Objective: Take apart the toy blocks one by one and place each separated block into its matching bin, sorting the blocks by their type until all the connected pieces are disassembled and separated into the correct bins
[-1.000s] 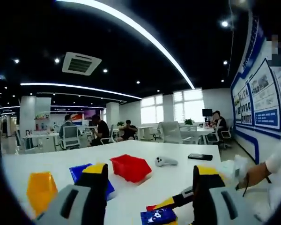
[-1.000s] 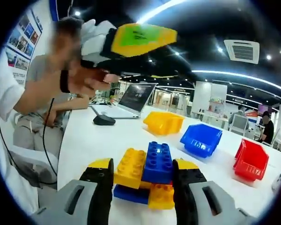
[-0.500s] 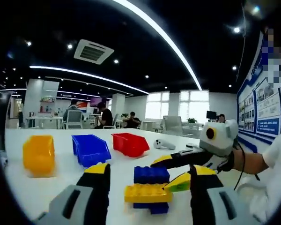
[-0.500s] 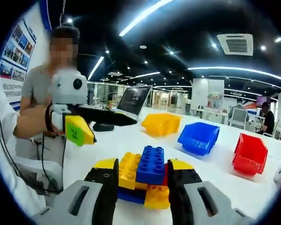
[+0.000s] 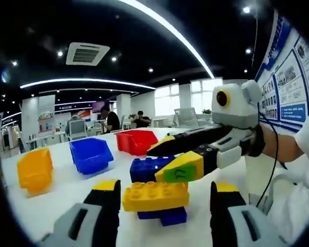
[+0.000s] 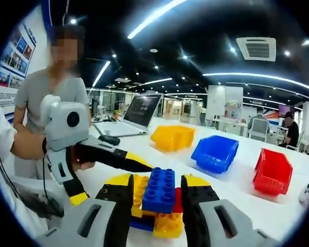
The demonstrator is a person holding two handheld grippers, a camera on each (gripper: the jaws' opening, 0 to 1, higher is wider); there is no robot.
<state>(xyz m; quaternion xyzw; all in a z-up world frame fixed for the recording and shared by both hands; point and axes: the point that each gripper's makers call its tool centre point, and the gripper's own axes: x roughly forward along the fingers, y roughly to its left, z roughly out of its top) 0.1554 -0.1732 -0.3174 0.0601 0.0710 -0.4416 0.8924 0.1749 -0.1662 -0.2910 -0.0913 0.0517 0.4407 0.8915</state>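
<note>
White table, long, carrying all items listed. Three bins in a row on it: yellow bin, blue bin, red bin; in the right gripper view the same yellow bin, blue bin and red bin, all well apart from the block cluster. Laptop, open, at the far end of the table, a dark mouse near it. Right gripper: jaws closed against the sides of the block cluster, blue block on top, yellow and red beneath, held just above the table. Left gripper: jaws spread apart, the block cluster between them, contact not discernible. Controller, white, at the table edge near the red bin.
</note>
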